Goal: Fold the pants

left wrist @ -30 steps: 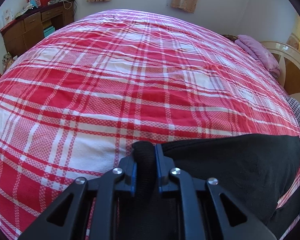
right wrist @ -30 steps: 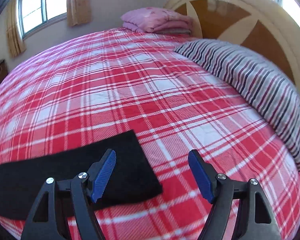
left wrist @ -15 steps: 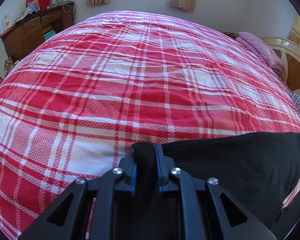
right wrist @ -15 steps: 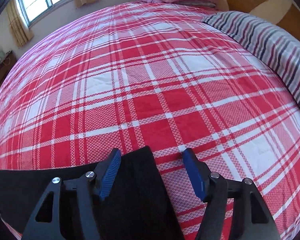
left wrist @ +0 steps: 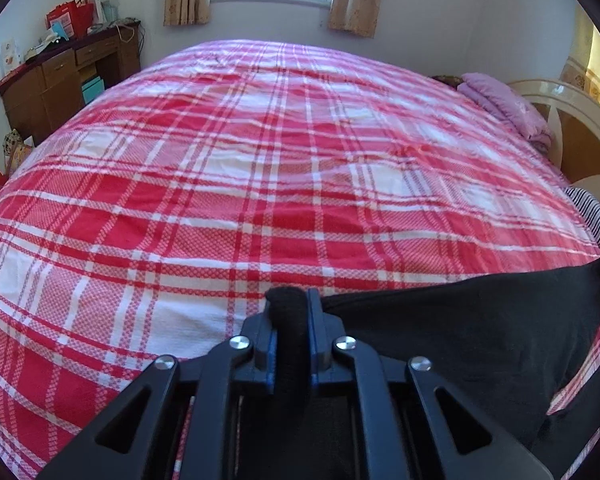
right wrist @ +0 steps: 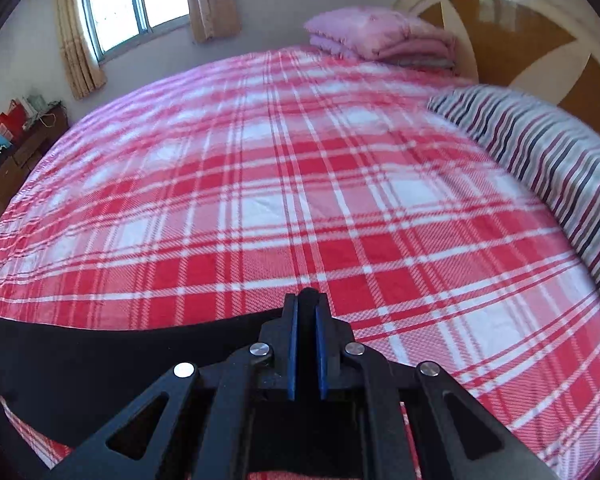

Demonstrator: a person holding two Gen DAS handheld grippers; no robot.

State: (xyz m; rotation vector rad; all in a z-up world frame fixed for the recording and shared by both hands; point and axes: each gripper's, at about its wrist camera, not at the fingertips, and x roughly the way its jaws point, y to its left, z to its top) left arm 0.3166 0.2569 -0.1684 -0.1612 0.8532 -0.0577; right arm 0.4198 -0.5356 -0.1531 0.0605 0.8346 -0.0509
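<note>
Black pants [left wrist: 460, 328] lie at the near edge of a bed with a red and white plaid cover [left wrist: 260, 160]. My left gripper [left wrist: 287, 300] is shut on a bunched roll of the black fabric, its jaws still squeezing closer. From there the cloth stretches right as a taut band. In the right wrist view the pants [right wrist: 100, 352] run off to the left from my right gripper [right wrist: 306, 300]. Its blue pads are closing tight on the edge of the cloth, and a thin black strip shows between them.
A striped pillow [right wrist: 540, 168] lies at the right by the cream and brown headboard [right wrist: 540, 20]. A folded pink blanket [right wrist: 380, 36] sits at the far corner of the bed. A wooden desk [left wrist: 60, 76] with bags stands against the left wall.
My right gripper slid left over the corner of the pants and closed from wide open onto the fabric. The left gripper kept its hold and barely moved.
</note>
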